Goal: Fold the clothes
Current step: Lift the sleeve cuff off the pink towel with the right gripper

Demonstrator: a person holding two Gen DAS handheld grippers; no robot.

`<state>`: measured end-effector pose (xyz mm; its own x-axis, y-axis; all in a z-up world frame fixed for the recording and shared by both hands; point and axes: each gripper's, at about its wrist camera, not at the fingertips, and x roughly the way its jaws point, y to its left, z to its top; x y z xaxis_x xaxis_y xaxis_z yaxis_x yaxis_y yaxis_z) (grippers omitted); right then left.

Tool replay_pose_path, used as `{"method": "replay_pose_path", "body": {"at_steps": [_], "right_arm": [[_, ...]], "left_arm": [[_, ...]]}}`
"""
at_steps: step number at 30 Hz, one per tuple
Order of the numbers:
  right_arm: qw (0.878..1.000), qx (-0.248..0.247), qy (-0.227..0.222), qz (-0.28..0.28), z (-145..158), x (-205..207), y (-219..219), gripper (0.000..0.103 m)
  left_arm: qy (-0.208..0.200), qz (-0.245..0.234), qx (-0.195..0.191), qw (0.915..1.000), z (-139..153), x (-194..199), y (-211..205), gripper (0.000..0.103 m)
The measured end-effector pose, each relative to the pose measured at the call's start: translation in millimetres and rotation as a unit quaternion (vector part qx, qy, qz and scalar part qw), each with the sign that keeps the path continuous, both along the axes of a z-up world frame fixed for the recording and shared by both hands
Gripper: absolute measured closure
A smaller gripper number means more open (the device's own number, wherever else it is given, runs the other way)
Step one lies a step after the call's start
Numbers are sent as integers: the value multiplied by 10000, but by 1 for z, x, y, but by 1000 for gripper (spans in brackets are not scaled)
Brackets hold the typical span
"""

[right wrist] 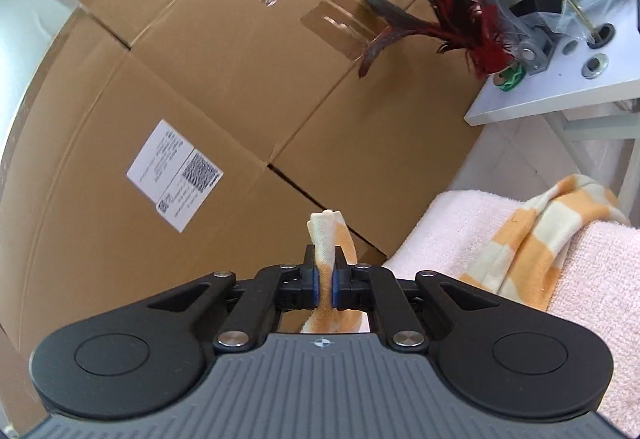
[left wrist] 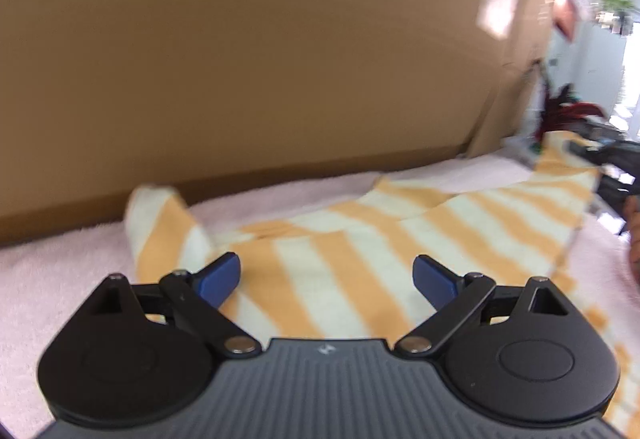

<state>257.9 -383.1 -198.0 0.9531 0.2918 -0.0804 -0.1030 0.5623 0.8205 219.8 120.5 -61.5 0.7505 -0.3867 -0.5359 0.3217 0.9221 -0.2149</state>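
Observation:
An orange-and-cream striped garment [left wrist: 360, 239] lies spread on a pale pink towel [left wrist: 60, 279] in the left wrist view. My left gripper [left wrist: 326, 277] hovers just above it, jaws wide apart, nothing between the blue pads [left wrist: 222, 277]. In the right wrist view my right gripper [right wrist: 325, 279] is shut on a bunched edge of the same striped garment [right wrist: 326, 235], which sticks up between the pads. More of the garment [right wrist: 540, 231] drapes over the towel [right wrist: 600, 279] at the right.
A large cardboard box [right wrist: 240, 99] with a white label [right wrist: 176, 175] stands close behind the towel. A white table [right wrist: 560, 95] with red-black feathers [right wrist: 460, 11] and plastic-wrapped hardware is at the upper right. The other gripper [left wrist: 612, 167] shows at the left view's right edge.

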Motion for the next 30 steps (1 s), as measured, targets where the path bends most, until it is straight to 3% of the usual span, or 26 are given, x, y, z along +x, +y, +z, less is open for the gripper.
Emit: {"method": "replay_pose_path", "body": {"at_steps": [2,3,5,9,14,17,22,25,26,28,29,30], "right_arm": [[9995,270,48,-150,-4,0,-8,96],[9991,375,74,-207,-6,0,-11,96],[9982,512,123,-282,-8,0,-15,96],[9995,176,219,-150,-3,5,-8,96],[9972,-239,708,14,-7,15,1,95],[9943,-356,1009,-25,-11,19,1,84],[9920,-523,1147,-31,-14,22,6,72],[9908,-623,1204,-9,-16,24,9,76],[9905,-663,1206,-12,-16,24,9,93],[9902,-733,1191,-32,-15,23,10,96],[9906,-756,1142,-58,-14,22,10,96],[9907,-806,1092,-88,-13,21,11,96]], "left_arm": [[-21,103,-636,9979,-1,-1,23,4],[3,117,-737,9972,-3,-1,29,4],[-8,50,-805,9967,-4,-2,32,3],[-37,54,-666,9978,-4,-4,29,3],[-109,117,-392,9991,-3,-6,20,3],[-289,58,-356,9989,0,-9,17,3],[-512,-288,-711,9957,6,-14,16,3],[-439,-585,-1178,9903,6,-10,15,4],[-404,-557,-1089,9917,5,-9,12,9],[-156,-421,-766,9960,-2,-2,8,26],[69,-369,-734,9966,-6,3,9,43],[199,-314,-785,9962,-9,7,11,46]]}}
